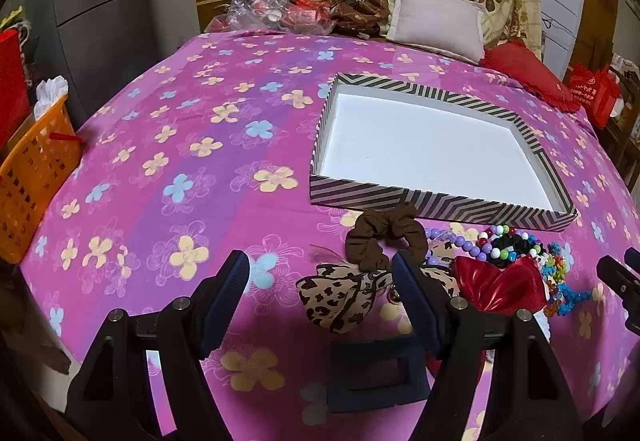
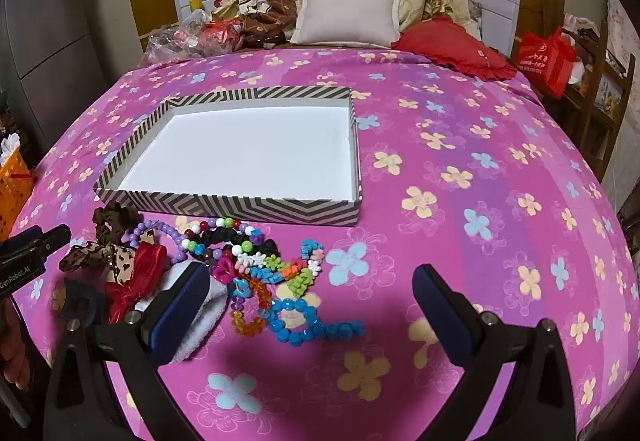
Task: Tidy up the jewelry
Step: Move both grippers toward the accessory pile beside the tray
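A shallow cardboard box with zigzag-striped walls and a smooth white floor lies on the flowered pink bedspread. Just before its near wall lies the jewelry: glossy beads, a brown scrunchie, a leopard bow. The left gripper and right gripper both hang spread, holding nothing.

Bed in pink flowered sheet, striped tray at its middle, heap of scrunchies, bows and beads just before the tray, white pillow and red cushion at the head
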Available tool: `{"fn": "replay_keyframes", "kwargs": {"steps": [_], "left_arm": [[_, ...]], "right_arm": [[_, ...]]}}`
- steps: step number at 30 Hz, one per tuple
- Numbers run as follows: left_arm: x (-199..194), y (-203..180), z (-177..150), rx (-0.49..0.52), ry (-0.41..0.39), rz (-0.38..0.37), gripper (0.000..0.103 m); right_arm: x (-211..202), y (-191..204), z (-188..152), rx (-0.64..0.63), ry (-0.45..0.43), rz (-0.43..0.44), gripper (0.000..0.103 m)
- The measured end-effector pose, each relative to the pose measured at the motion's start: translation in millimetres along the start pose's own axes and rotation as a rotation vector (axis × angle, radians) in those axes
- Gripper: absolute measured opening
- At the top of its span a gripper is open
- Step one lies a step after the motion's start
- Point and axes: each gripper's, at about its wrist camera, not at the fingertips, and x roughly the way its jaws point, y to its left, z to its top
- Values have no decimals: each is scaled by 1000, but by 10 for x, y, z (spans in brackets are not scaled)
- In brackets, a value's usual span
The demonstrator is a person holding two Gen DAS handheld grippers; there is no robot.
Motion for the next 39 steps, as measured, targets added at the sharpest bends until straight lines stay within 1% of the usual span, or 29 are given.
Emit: {"fn": "replay_keyframes", "kwargs": {"steps": [22, 34, 39], "left_arm": [[-11, -57, -47, -5, -5, -8, 68], [-6, -50, -87, -1, 3, 8, 68], [8, -56, -109, 10, 11, 17, 67]], "right_arm": [[62, 38, -15, 10, 15, 5, 103], [88, 65, -60, 10, 29, 16, 103], [100, 56, -99, 22, 34, 33, 103]]}}
